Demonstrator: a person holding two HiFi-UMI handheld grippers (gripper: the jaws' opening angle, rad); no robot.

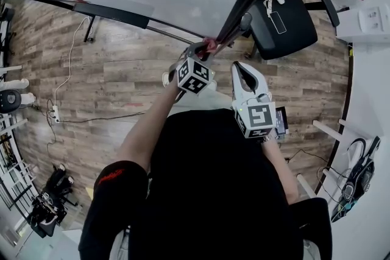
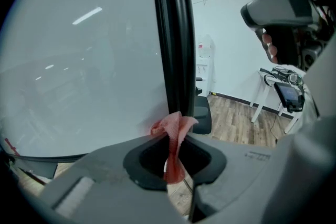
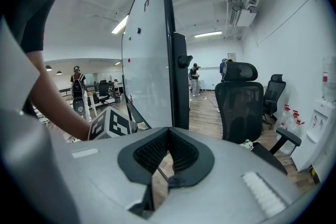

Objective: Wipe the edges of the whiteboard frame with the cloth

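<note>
My left gripper (image 2: 175, 161) is pinching the soft, floppy cloth (image 2: 176, 126) in its middle, pressing it on the frame (image 2: 172, 34).

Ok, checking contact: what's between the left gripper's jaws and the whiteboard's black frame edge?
The pink cloth: the left gripper pinches it, its free end bunched against the frame. The left gripper view shows this.

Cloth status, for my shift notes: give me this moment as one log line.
left gripper: shut on cloth | cloth: against whiteboard frame | right gripper: shut, empty
</note>
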